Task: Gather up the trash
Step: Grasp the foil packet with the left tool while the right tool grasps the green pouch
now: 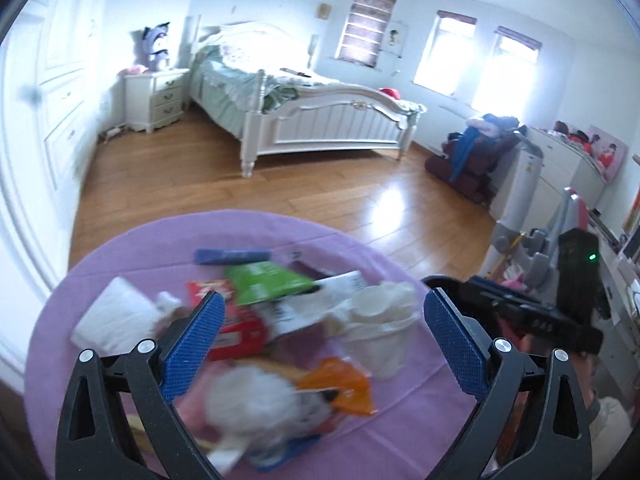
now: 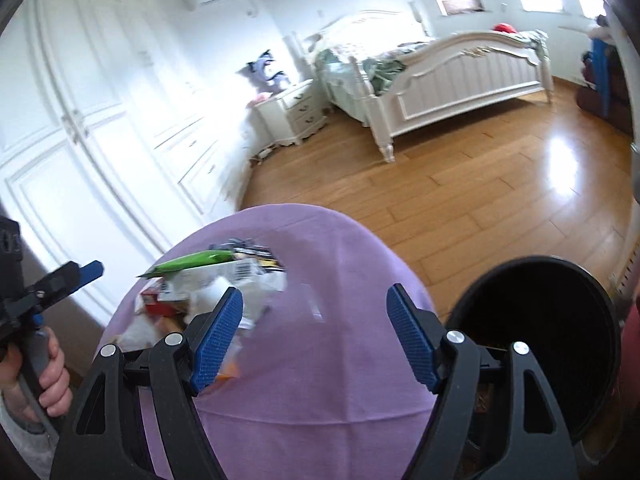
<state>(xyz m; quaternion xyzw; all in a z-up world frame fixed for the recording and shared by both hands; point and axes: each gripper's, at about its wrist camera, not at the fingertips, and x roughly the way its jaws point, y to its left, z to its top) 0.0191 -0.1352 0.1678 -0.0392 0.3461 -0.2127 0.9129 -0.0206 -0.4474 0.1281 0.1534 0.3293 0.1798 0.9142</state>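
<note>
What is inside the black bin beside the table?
The black bin sits open-topped beside the purple-clothed table. Its inside shows only darkness; the bottom is hidden by shadow and the right gripper, so contents cannot be told.

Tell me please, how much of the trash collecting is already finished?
Done: nothing clearly; the black bin looks dark inside, contents unreadable. In hand: nothing; the left gripper and right gripper are both open and empty. Left: the whole pile on the purple tablecloth, including the green packet, red box and orange wrapper.

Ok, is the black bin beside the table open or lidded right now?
Open. The right wrist view shows the black bin beside the purple-covered table, its round mouth uncovered with no lid on it. The inside is too dark to tell how full it is.
</note>
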